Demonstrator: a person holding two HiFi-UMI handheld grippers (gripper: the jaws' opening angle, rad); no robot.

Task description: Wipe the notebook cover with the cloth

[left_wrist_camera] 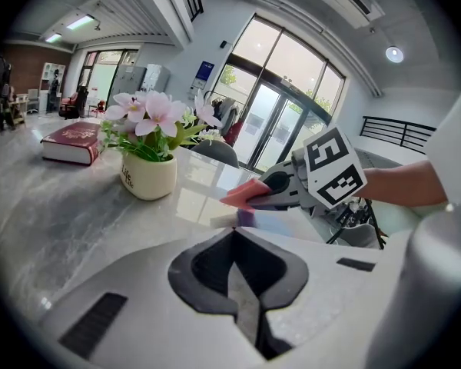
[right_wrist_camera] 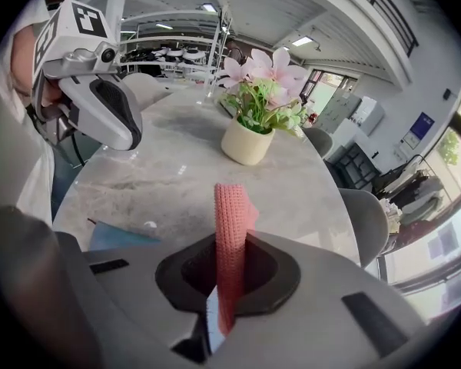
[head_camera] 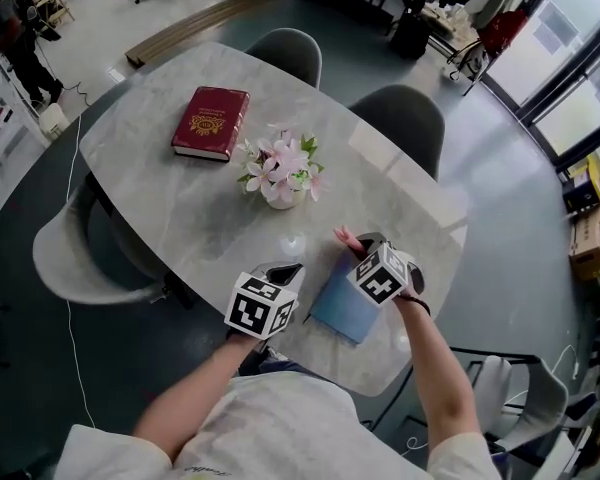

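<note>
A light blue notebook [head_camera: 346, 309] lies flat near the front edge of the grey marble table [head_camera: 160, 138]; its corner shows in the right gripper view [right_wrist_camera: 117, 237]. My right gripper [head_camera: 364, 244] hovers over the notebook's far end, shut on a pink knitted cloth [head_camera: 346, 239] that sticks up between its jaws [right_wrist_camera: 231, 229]. From the left gripper view, that cloth [left_wrist_camera: 243, 193] pokes out just above the notebook [left_wrist_camera: 292, 224]. My left gripper [head_camera: 286, 269] sits left of the notebook, jaws together with nothing in them [left_wrist_camera: 235, 241].
A dark red book [head_camera: 211, 122] lies at the table's far left. A cream pot of pink flowers [head_camera: 282, 175] stands mid-table, just beyond both grippers. Grey chairs [head_camera: 405, 118] ring the table's far side, with another [head_camera: 80, 258] at its left.
</note>
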